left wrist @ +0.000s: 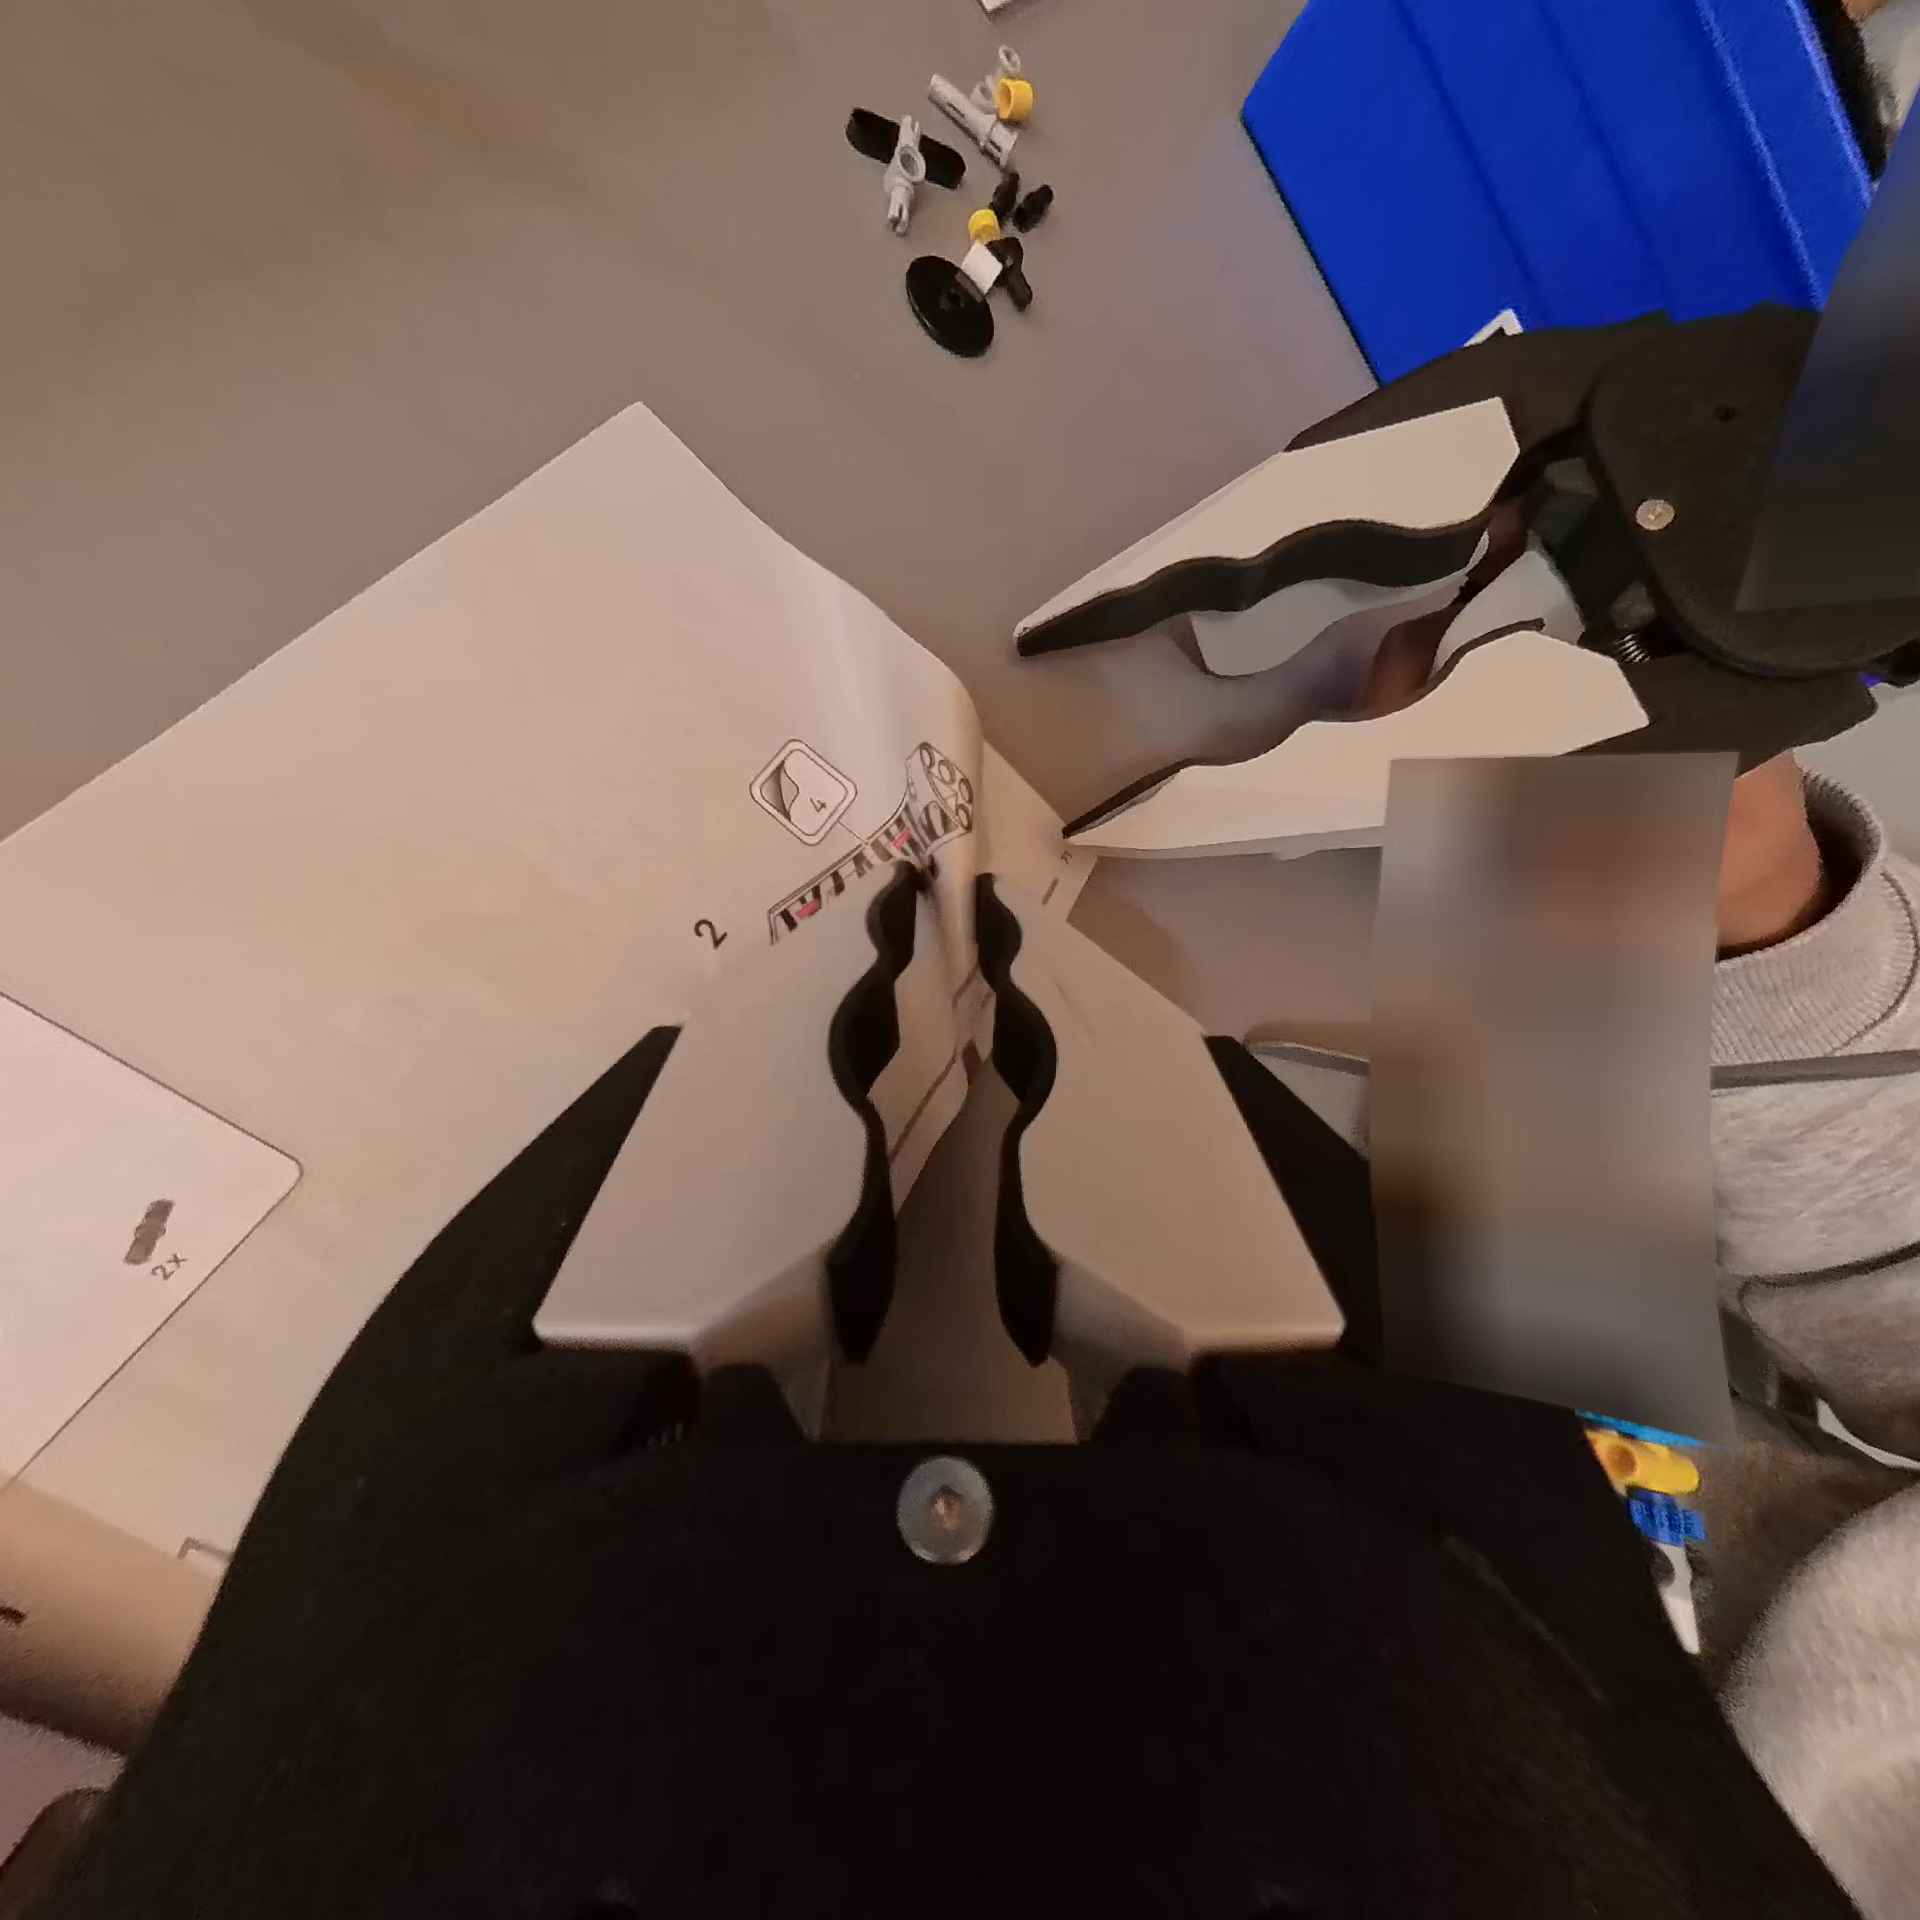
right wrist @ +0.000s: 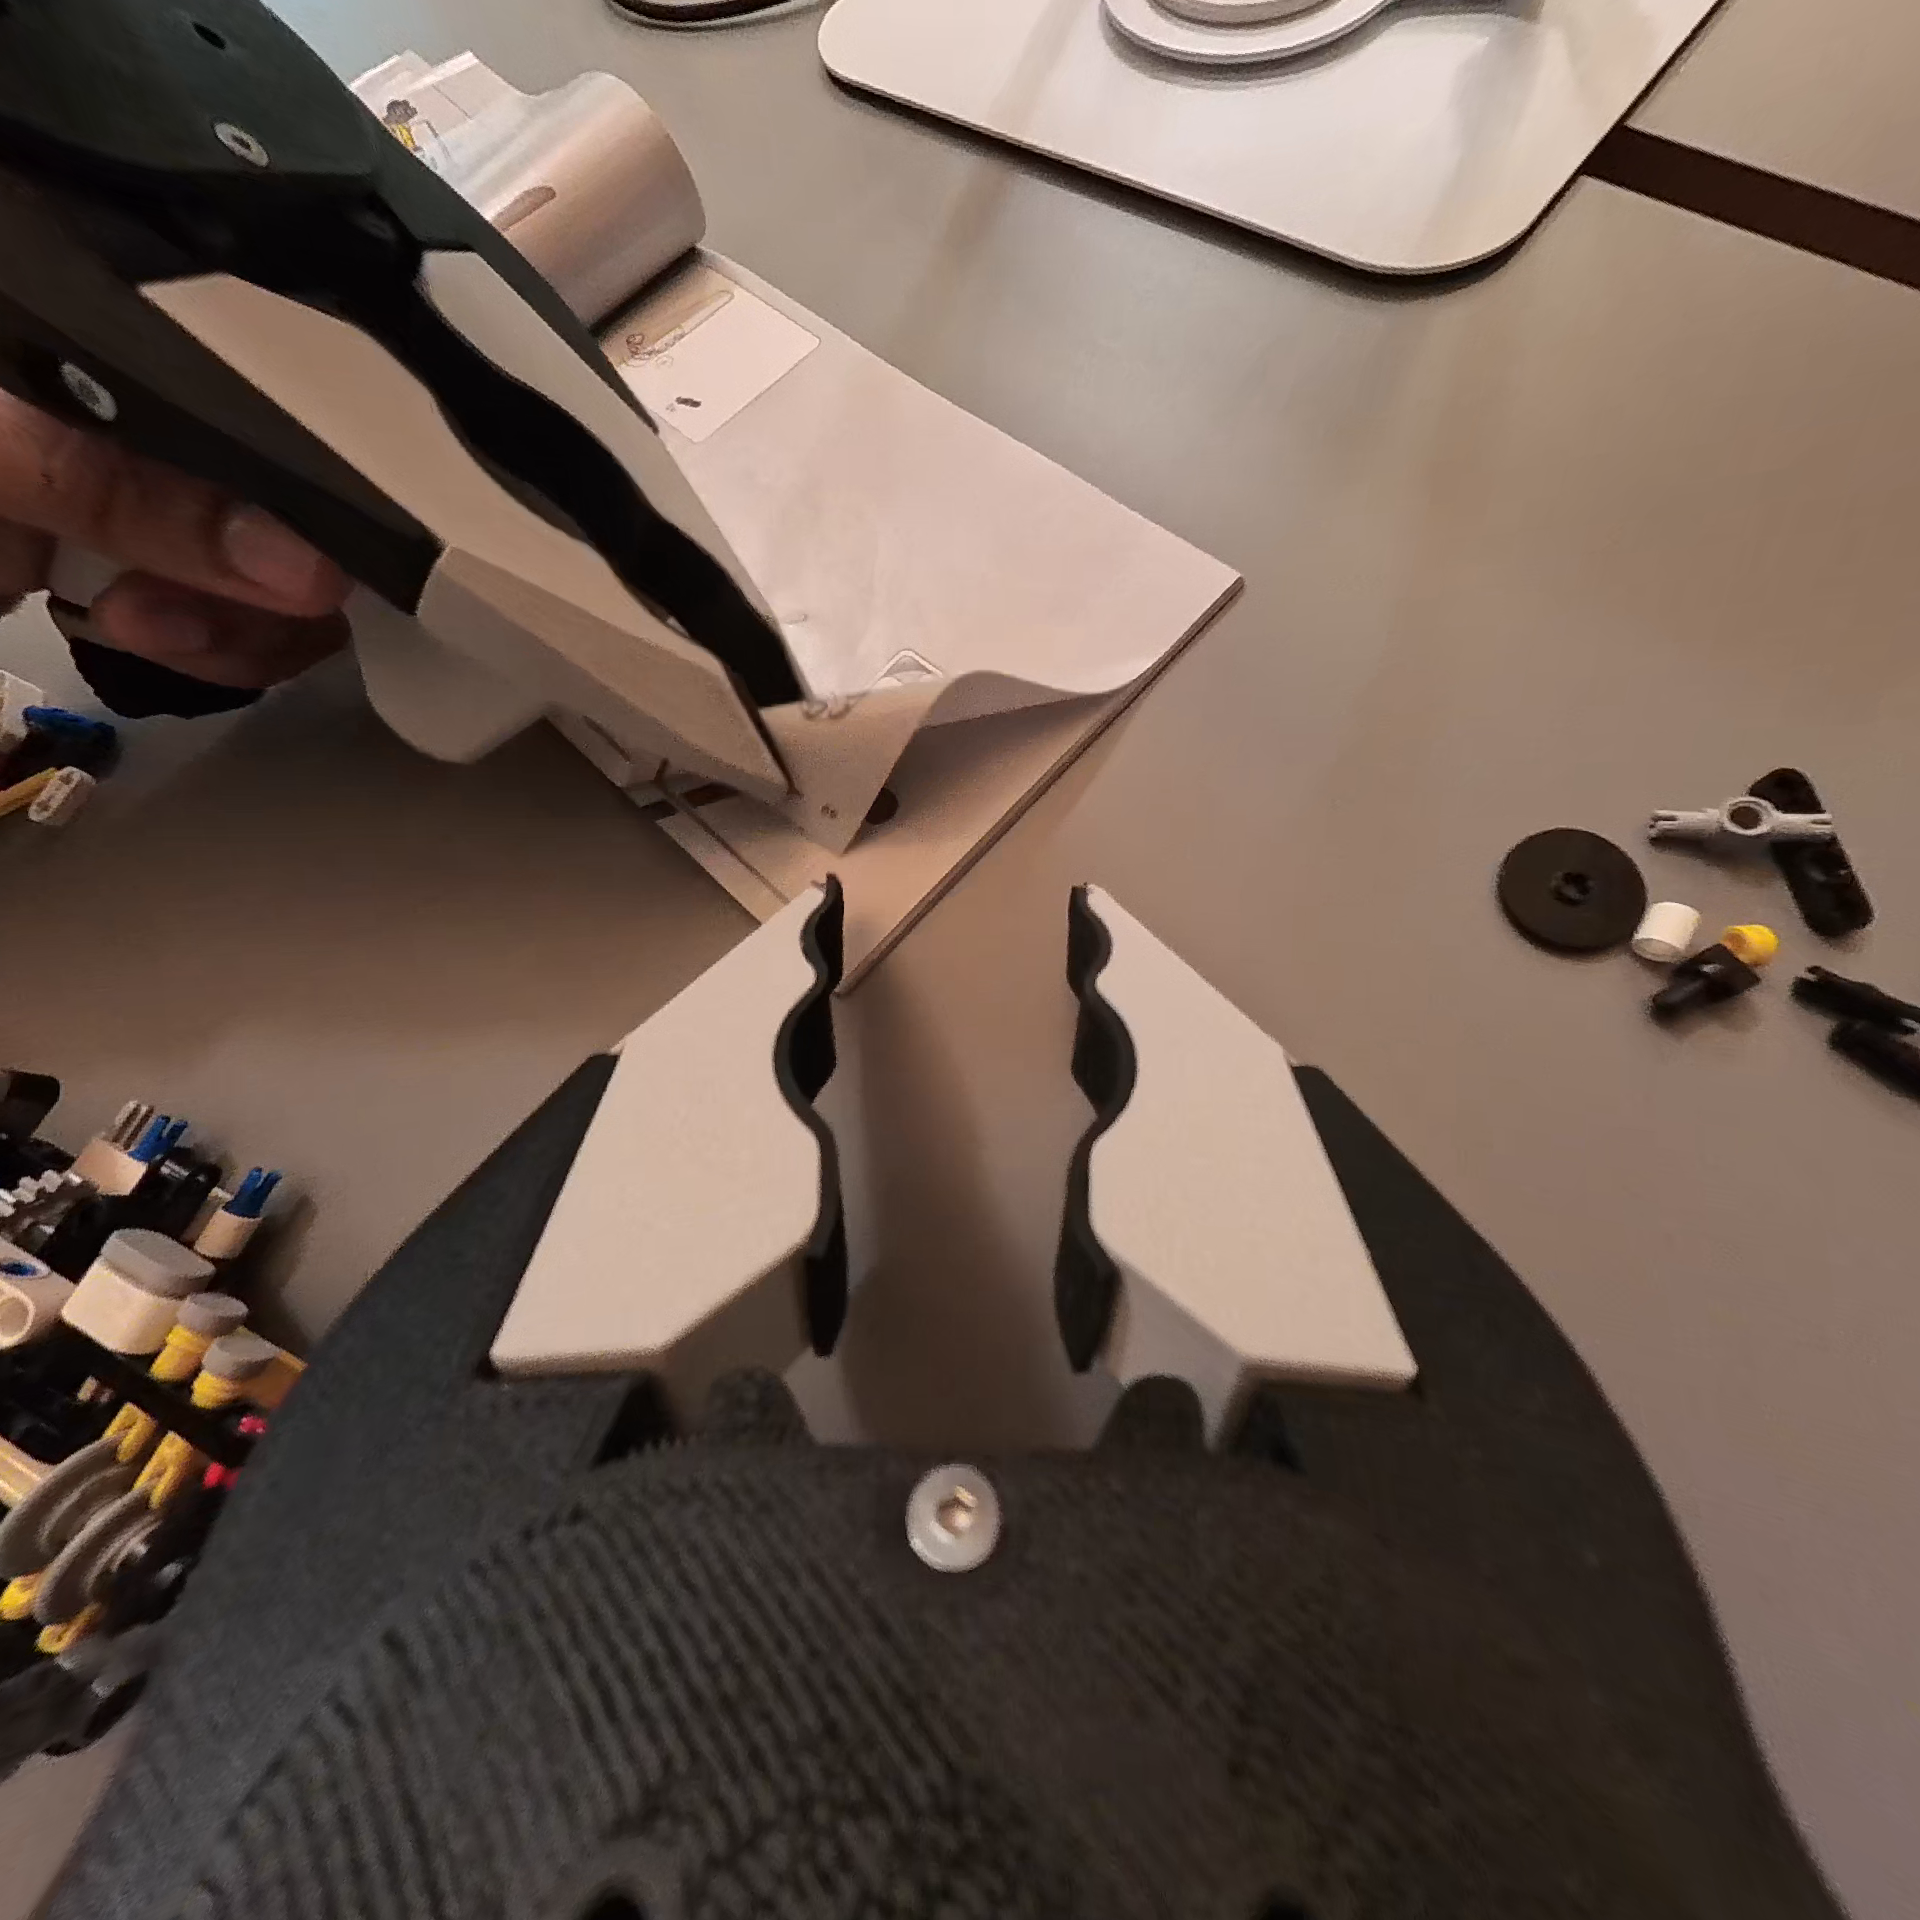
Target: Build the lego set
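Left wrist view: my left gripper (left wrist: 948,883) is pinched on a lifted page corner of the instruction booklet (left wrist: 436,831), pale with printed diagrams. My right gripper (right wrist: 954,894) hangs beside that corner, fingers apart. Loose lego pieces (left wrist: 961,197) lie beyond the booklet on the grey table (left wrist: 364,312). Blue box (left wrist: 1538,156) further off.

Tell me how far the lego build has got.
Early stage. Done: a few small pieces are set out apart on the table; none look joined. In hand: the left gripper pinches a page corner of the instruction booklet, turning it, while the right gripper hovers open beside it. Left: essentially all assembly; the parts pile sits untouched.
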Tool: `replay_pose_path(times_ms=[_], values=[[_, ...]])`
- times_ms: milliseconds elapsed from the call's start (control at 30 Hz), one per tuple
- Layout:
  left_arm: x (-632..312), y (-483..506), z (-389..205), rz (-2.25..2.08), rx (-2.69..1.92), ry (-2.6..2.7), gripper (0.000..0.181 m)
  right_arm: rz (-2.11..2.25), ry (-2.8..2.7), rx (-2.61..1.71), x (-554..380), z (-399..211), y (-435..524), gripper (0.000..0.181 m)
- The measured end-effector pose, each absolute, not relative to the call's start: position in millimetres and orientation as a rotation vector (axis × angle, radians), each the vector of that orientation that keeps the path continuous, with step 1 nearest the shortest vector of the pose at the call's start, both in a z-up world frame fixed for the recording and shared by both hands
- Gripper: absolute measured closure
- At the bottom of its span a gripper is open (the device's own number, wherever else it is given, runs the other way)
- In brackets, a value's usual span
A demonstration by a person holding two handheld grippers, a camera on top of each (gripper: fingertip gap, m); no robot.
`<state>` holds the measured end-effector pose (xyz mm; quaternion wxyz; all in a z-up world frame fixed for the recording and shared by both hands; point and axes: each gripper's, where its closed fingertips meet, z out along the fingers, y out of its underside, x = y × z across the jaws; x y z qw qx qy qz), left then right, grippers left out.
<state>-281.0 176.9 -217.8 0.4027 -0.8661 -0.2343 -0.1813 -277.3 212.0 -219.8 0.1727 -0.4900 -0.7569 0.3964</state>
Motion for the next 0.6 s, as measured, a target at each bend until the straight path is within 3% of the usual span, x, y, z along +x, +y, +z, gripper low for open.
replay_pose_path(times_ms=[200,400,600], values=[[-297.7,153.7,-185.4,-0.369,-2.086,-0.623,0.177,1.099,-2.163,-1.382,-276.3,-222.3,212.8,0.140],[-331.6,64.5,-154.2,-0.199,-1.948,-0.767,0.181,1.115,-2.151,-1.373,-275.9,-217.3,212.4,0.140],[-352.7,-27.7,-170.3,-0.105,-1.859,-0.958,0.181,1.101,-2.167,-1.349,-274.9,-217.7,208.5,0.141]])
